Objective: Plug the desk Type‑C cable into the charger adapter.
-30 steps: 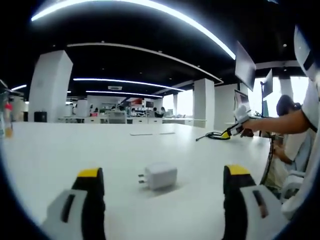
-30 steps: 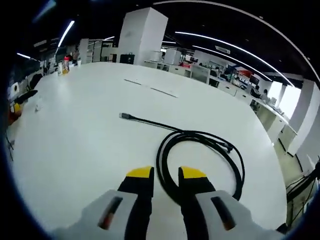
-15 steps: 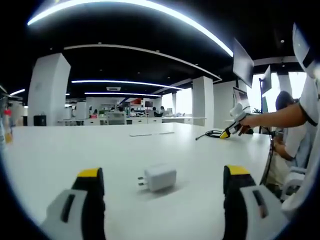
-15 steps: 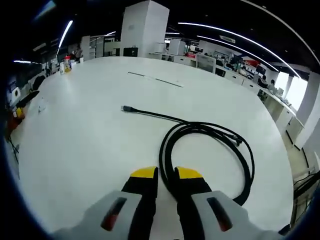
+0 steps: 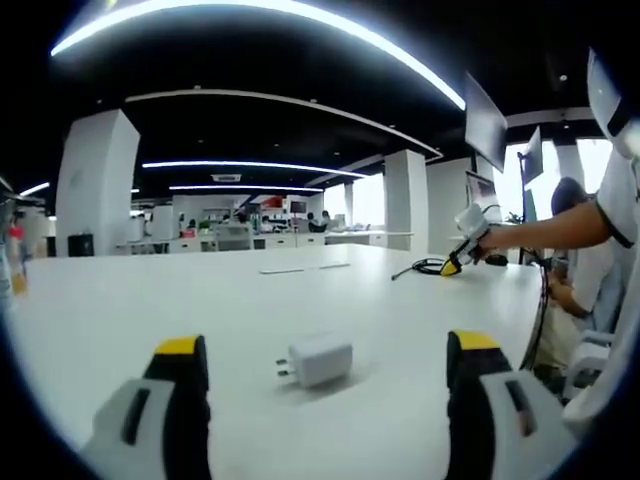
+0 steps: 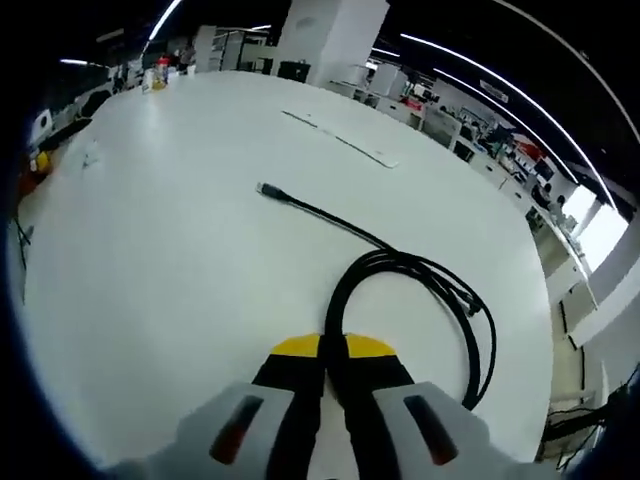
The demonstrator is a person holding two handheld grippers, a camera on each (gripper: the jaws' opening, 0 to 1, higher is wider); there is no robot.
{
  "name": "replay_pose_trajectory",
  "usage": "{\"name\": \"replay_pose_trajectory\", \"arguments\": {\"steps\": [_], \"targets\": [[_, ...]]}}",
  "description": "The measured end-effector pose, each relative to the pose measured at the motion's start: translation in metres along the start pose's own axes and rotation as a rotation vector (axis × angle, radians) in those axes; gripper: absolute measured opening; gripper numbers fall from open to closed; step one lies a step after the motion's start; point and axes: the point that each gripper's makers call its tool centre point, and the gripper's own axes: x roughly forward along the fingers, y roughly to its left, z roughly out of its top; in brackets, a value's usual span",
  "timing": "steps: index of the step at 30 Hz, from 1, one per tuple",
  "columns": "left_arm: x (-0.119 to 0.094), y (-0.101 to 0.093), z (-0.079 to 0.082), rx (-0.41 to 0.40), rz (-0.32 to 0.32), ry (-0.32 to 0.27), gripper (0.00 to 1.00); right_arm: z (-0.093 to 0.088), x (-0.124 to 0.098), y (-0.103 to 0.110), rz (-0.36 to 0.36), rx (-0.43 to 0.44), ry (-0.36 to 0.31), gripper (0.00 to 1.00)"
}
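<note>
**K:** Between the left gripper [image 5: 322, 400]'s tips, left gripper view — charger adapter [image 5: 318, 360] lies flat on the white desk [image 5: 150, 290], just ahead of the fingers and roughly centred in the gap. Jaws spread wide, nothing in them. Prongs point to the view's left, so its long axis runs across the jaws, not along them.

**M:** And the socket end?

**K:** By that lay it faces the view's right, toward the right gripper [image 5: 452, 266], which sits far off at the desk's right side by the coiled cable [image 5: 428, 268]. Can't see the port itself.

**M:** Right gripper view?

**K:** Right gripper [image 6: 333, 349] has its jaws pressed together on the near loop of the cable [image 6: 415, 275] — the black strand runs straight up from between the yellow tips. Free plug [image 6: 266, 189] lies at the end of a straight run, well ahead and to the view's left.

**M:** So the grip is on the coil, not the plug.

**K:** Yes. My read: the left is the nearer hand for the adapter, the right for the cable, and the two items are well apart.
</note>
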Motion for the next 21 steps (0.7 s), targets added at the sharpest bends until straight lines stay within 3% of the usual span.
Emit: {"name": "replay_pose_trajectory", "arguments": {"steps": [21], "targets": [[0.001,-0.002,0.013,0.041,-0.001,-0.035,1.00,0.000,-0.006,0.008,-0.002,0.087,-0.055,0.03]]}}
